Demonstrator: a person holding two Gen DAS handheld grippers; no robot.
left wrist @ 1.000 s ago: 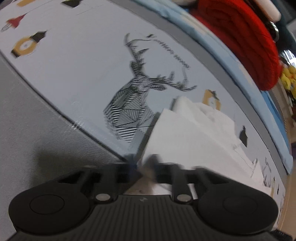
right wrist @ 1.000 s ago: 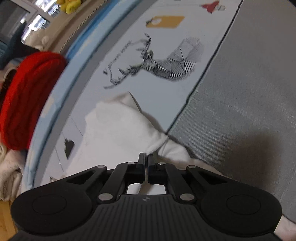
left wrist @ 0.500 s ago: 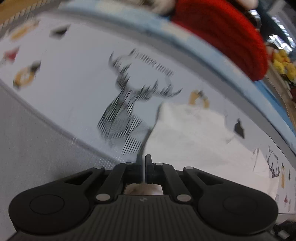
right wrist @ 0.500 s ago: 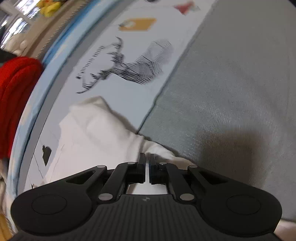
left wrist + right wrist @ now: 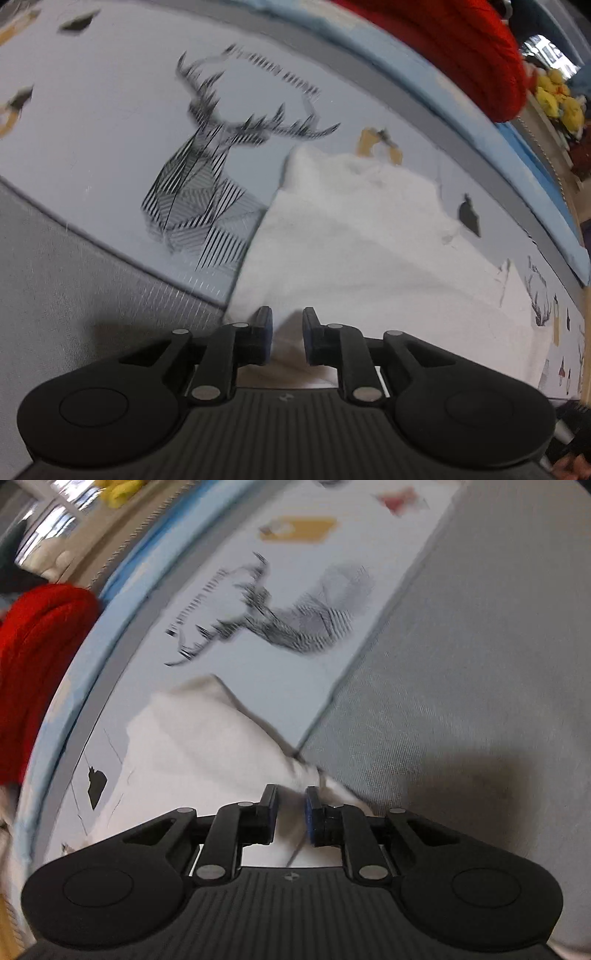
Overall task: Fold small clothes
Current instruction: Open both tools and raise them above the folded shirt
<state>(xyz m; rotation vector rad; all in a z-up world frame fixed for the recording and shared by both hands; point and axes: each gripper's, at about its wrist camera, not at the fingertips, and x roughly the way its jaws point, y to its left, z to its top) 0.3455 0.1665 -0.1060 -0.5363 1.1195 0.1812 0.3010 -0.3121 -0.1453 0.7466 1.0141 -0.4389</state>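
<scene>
One white garment (image 5: 354, 236) lies on one deer-print sheet (image 5: 110, 110), near edge over the grey border (image 5: 55, 280). One left gripper (image 5: 287, 334), one right gripper (image 5: 290, 818): both jaws opening, cloth between, pads apart from it. One red knit (image 5: 461, 48) behind.

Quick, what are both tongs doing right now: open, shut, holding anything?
Left tongs: opening, pads apart, white cloth lies between them but is not pinched.
Right tongs: opening too, pads apart over the same cloth, no grip on it.
</scene>
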